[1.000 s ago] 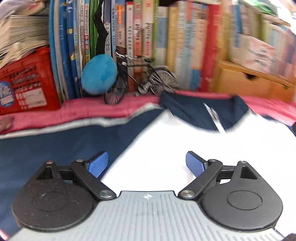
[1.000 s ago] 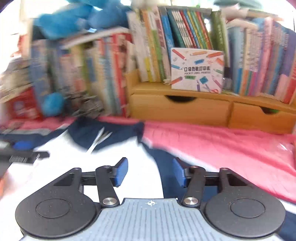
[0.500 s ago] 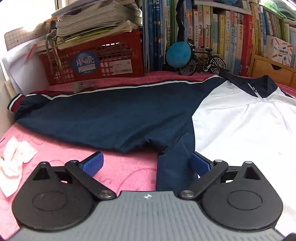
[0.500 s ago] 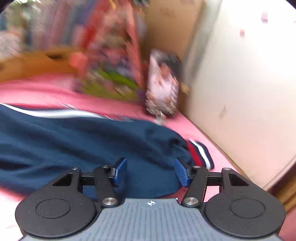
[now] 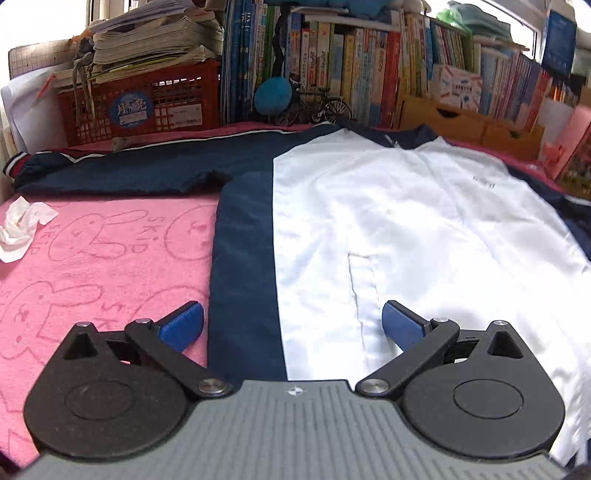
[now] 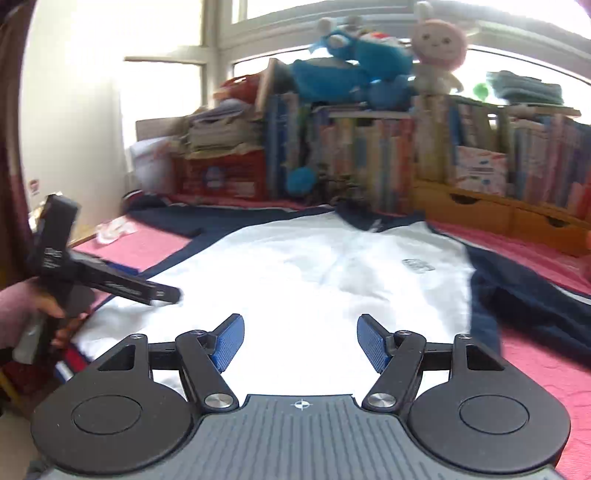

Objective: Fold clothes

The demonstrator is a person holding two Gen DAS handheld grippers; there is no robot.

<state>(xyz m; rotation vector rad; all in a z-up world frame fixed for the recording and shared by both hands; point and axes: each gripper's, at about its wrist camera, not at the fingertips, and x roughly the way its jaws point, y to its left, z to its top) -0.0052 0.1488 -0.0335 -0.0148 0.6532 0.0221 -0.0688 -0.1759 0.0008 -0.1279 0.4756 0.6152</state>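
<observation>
I see a pink blanket with bunny drawings spread over the flat top. At the back stands a long row of books, packed tight side by side. To the left of them is a red crate with a pile of papers on top. To the right are wooden drawers. A little toy bike stands just in front of the books, near a blue ball. Soft toys sit on top of the books. Behind them a big window lets in bright light. A crumpled tissue lies on the blanket.
</observation>
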